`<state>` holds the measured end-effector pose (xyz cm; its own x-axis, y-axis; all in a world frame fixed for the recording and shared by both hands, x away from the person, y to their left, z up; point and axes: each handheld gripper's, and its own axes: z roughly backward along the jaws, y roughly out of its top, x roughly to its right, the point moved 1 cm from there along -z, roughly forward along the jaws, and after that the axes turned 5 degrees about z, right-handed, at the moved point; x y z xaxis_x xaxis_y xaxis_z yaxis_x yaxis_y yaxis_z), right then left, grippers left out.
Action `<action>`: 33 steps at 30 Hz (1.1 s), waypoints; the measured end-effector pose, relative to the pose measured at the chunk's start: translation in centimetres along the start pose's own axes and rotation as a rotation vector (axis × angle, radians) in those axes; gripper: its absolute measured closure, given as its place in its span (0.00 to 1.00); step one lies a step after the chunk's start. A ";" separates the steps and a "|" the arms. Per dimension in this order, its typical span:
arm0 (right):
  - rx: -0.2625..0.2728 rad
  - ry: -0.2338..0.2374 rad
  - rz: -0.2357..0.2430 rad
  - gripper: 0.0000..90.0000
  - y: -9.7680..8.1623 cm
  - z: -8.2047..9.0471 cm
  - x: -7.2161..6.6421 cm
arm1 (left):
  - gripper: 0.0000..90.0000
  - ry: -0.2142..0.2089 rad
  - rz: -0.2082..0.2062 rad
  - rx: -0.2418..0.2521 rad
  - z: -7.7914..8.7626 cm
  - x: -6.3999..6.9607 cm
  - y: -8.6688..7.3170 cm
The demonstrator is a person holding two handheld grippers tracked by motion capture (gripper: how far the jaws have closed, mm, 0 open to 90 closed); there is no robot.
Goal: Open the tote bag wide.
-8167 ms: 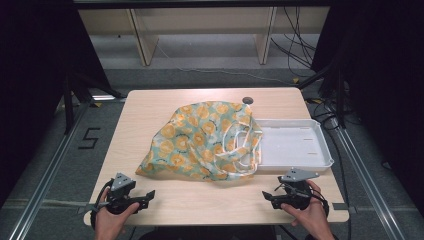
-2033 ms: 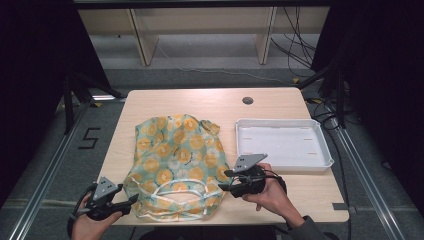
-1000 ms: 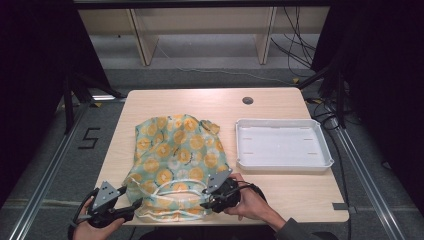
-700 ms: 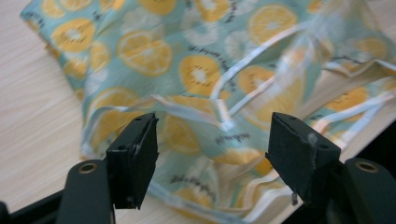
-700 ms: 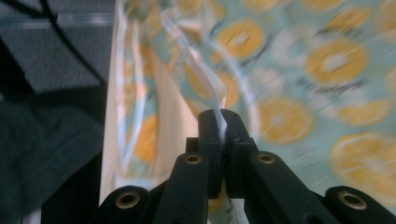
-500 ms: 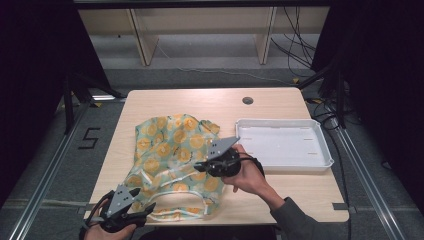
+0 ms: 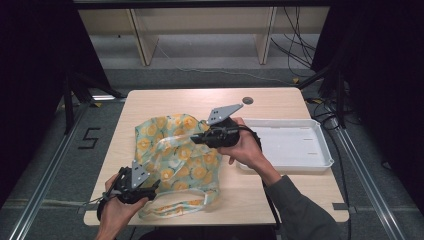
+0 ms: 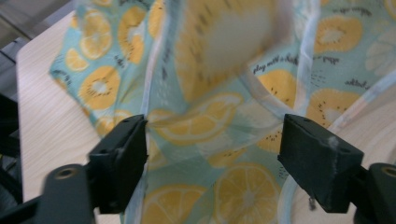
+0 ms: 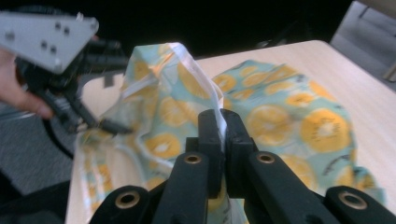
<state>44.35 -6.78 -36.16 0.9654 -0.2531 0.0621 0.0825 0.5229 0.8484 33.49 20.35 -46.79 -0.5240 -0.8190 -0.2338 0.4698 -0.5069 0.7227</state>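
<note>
The lemon-print bag (image 7: pixel 175 160) is being pinched at its edge by the closed right gripper (image 9: pixel 223 122) and lifted above the table (image 7: pixel 280 200). The left gripper (image 8: pixel 212 154), just opened wider, is being kept spread around the cloth without pressing it.

From above we look forward and down on the table (image 7: pixel 280 100); both gripper cameras (riding close) share the fruit-print bag (image 7: pixel 175 160).

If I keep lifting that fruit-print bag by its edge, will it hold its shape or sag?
The bag will likely sag: it hangs in soft folds from the right gripper, shut on its edge. It seems light, a thin layer lifting easily. The strap lying loose on the table may drag behind.
</note>
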 end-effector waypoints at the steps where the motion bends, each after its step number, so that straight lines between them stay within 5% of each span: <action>1: 0.012 -0.009 -0.019 0.99 0.2 -0.1 0.3 | 0.29 -0.014 -0.022 -0.013 0.0 0.2 0.1; 9: 0.027 -0.028 -0.045 0.99 1.4 -0.7 1.8 | 0.33 -0.045 -0.082 -0.062 -1.6 0.8 0.1; 14: 0.005 -0.039 -0.058 0.99 1.2 -1.3 2.8 | 0.82 -0.066 -0.164 -0.047 -2.3 -0.3 0.1; 17: 0.001 -0.051 -0.083 0.99 0.8 -1.8 3.5 | 0.98 -0.077 -0.191 0.007 -2.4 -1.0 0.7; 27: -0.057 -0.105 -0.157 0.99 -1.3 -2.5 6.9 | 1.00 -0.136 -0.120 0.108 -0.5 -4.2 4.2; 29: -0.055 -0.112 -0.186 0.99 -1.5 -2.5 7.1 | 1.00 -0.163 -0.094 0.099 -0.2 -4.0 4.4; 33: -0.051 -0.120 -0.158 0.99 -1.1 -2.3 7.3 | 0.83 -0.197 -0.095 0.064 0.0 -2.2 3.8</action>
<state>51.89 -7.40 -37.87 0.9035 -0.4285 -0.0052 0.2459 0.5085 0.8252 36.47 20.26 -43.52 -0.6949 -0.6973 -0.1758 0.3694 -0.5559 0.7447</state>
